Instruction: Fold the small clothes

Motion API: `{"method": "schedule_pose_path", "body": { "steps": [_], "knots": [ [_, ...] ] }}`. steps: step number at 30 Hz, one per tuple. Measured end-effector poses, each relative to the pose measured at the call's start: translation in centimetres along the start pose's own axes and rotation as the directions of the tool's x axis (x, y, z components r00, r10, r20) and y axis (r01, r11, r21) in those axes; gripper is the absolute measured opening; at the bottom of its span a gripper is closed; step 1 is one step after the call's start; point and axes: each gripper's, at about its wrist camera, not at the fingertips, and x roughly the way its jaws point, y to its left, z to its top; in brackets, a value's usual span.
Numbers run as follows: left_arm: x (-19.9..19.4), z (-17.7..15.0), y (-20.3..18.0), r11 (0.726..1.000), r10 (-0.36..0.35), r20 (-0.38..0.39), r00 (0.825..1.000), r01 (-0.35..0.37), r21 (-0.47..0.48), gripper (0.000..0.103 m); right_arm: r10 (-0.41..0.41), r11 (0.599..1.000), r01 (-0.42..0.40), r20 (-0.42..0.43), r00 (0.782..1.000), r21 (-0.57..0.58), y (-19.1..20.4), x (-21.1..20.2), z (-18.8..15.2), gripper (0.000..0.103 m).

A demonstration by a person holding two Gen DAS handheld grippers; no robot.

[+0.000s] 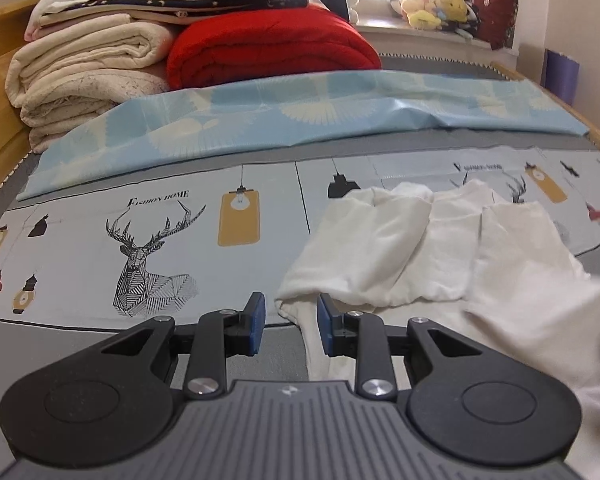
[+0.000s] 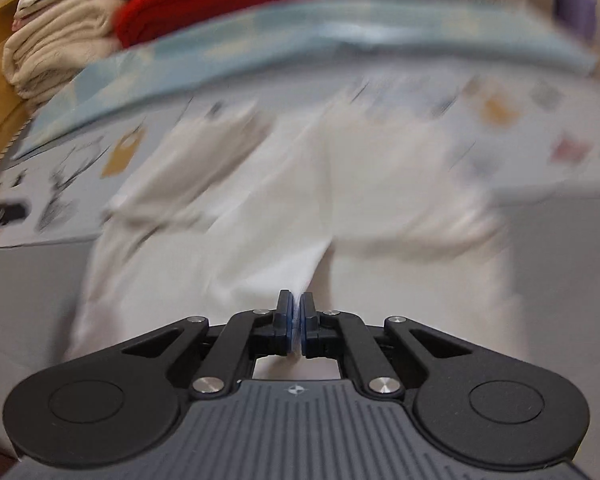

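The soft, limp white cotton garment point(image 1: 416, 248) is lying crumpled near-right on the printed bedsheet point(image 1: 140, 240), the right gripper point(image 2: 296, 320) pinching its near edge (light, sagging), the left gripper point(image 1: 290, 320) gaping, both jaws straddling a hem.

White garment point(image 1: 416, 256): small, soft, plain fabric, lying partly folded on the bed. Two side portions are turned inward over the middle, leaving layered flaps with rumpled edges. The near left corner trails off toward the front in a narrow strip. The near right portion is lifted and blurred. In the right wrist view the garment point(image 2: 284, 216) is motion-blurred throughout.
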Motion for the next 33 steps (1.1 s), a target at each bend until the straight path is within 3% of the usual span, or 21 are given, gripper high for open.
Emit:
{"method": "schedule_pose_path", "body": {
  "steps": [2, 4, 6, 7, 9, 10, 11, 12, 13, 14, 16, 18, 19, 22, 23, 24, 25, 27, 29, 31, 33],
  "knots": [
    [-0.1, 0.2, 0.3, 1.000, -0.004, 0.001, 1.000, 0.004, -0.013, 0.031, -0.083, 0.996, 0.081, -0.030, 0.996, -0.040, -4.6, -0.7, 3.2, 0.003],
    [-0.1, 0.3, 0.5, 1.000, -0.007, 0.003, 1.000, 0.007, -0.022, 0.031, -0.200, 0.977, 0.195, -0.057, 0.978, -0.085, -9.5, -1.0, 6.5, 0.003],
    [-0.1, 0.4, 0.6, 1.000, -0.009, 0.003, 1.000, 0.009, -0.022, 0.031, -0.320, 0.944, 0.312, -0.069, 0.945, -0.105, -14.7, -1.0, 9.8, 0.003],
    [-0.1, 0.5, 0.6, 1.000, -0.010, 0.005, 1.000, 0.010, -0.022, 0.031, -0.396, 0.916, 0.390, -0.066, 0.916, -0.092, -17.5, -1.0, 11.3, 0.003],
    [-0.2, 0.6, 0.5, 1.000, -0.015, 0.010, 1.000, 0.016, -0.019, 0.031, -0.577, 0.817, 0.576, -0.063, 0.815, -0.029, -22.7, -0.8, 14.1, 0.003],
    [-0.2, 0.7, 0.4, 1.000, -0.018, 0.011, 1.000, 0.018, -0.016, 0.031, -0.663, 0.747, 0.665, -0.068, 0.746, 0.016, -24.8, -0.8, 14.9, 0.004],
    [-0.2, 0.7, 0.4, 1.000, -0.018, 0.012, 1.000, 0.018, -0.014, 0.031, -0.741, 0.665, 0.744, -0.066, 0.668, 0.060, -26.7, -0.9, 15.6, 0.012],
    [-0.1, 0.7, 0.3, 1.000, -0.016, 0.013, 1.000, 0.016, -0.015, 0.031, -0.781, 0.617, 0.781, -0.051, 0.623, 0.098, -27.8, -1.3, 15.6, 0.021],
    [-0.1, 0.7, 0.2, 1.000, -0.016, 0.011, 1.000, 0.016, -0.016, 0.031, -0.800, 0.589, 0.795, -0.031, 0.599, 0.147, -28.4, -1.7, 15.6, 0.024],
    [0.0, 0.7, 0.1, 1.000, -0.019, 0.007, 1.000, 0.020, -0.015, 0.031, -0.799, 0.587, 0.786, -0.017, 0.602, 0.194, -28.6, -2.1, 15.2, 0.029],
    [0.2, 0.7, 0.0, 1.000, -0.020, 0.003, 1.000, 0.021, -0.010, 0.031, -0.762, 0.628, 0.734, 0.017, 0.647, 0.258, -28.1, -2.4, 14.0, 0.035],
    [0.3, 0.8, -0.2, 1.000, -0.024, 0.001, 1.000, 0.024, -0.005, 0.031, -0.743, 0.654, 0.705, 0.058, 0.667, 0.276, -26.1, -2.2, 12.2, 0.040],
    [0.4, 0.8, -0.3, 1.000, -0.026, 0.002, 1.000, 0.026, -0.005, 0.031, -0.715, 0.683, 0.673, 0.069, 0.696, 0.283, -24.8, -1.9, 11.5, 0.041],
    [0.7, 0.8, -0.6, 1.000, -0.029, -0.004, 1.000, 0.029, -0.011, 0.032, -0.489, 0.829, 0.428, 0.095, 0.867, 0.361, -20.5, -1.9, 8.8, 0.041],
    [0.8, 0.8, -0.7, 1.000, -0.028, -0.008, 1.000, 0.028, -0.013, 0.032, -0.378, 0.870, 0.309, 0.117, 0.918, 0.385, -18.7, -1.8, 7.7, 0.041],
    [1.0, 0.7, -0.9, 0.999, -0.028, -0.012, 1.000, 0.028, -0.016, 0.032, -0.269, 0.895, 0.193, 0.141, 0.953, 0.403, -16.9, -1.7, 6.5, 0.041],
    [1.1, 0.7, -1.0, 0.999, -0.030, -0.017, 0.999, 0.030, -0.021, 0.032, -0.181, 0.904, 0.103, 0.153, 0.971, 0.415, -15.3, -1.4, 5.5, 0.041],
    [1.2, 0.6, -1.3, 0.999, -0.038, -0.017, 0.999, 0.038, -0.027, 0.032, -0.045, 0.899, -0.039, 0.180, 0.983, 0.436, -12.3, -1.2, 3.4, 0.041],
    [1.3, 0.6, -1.7, 0.999, -0.040, -0.011, 0.999, 0.039, -0.029, 0.032, 0.029, 0.871, -0.113, 0.178, 0.984, 0.479, -10.0, -0.1, 1.6, 0.041],
    [1.4, 0.5, -2.0, 0.999, -0.043, -0.002, 0.999, 0.043, -0.025, 0.032, 0.091, 0.853, -0.173, 0.186, 0.978, 0.493, -8.4, 1.2, 0.2, 0.033],
    [1.7, 0.3, -2.3, 0.999, -0.037, -0.004, 0.999, 0.037, -0.013, 0.032, 0.073, 0.860, -0.164, 0.202, 0.977, 0.483, -7.3, 2.2, -1.0, 0.032]
  ]
}}
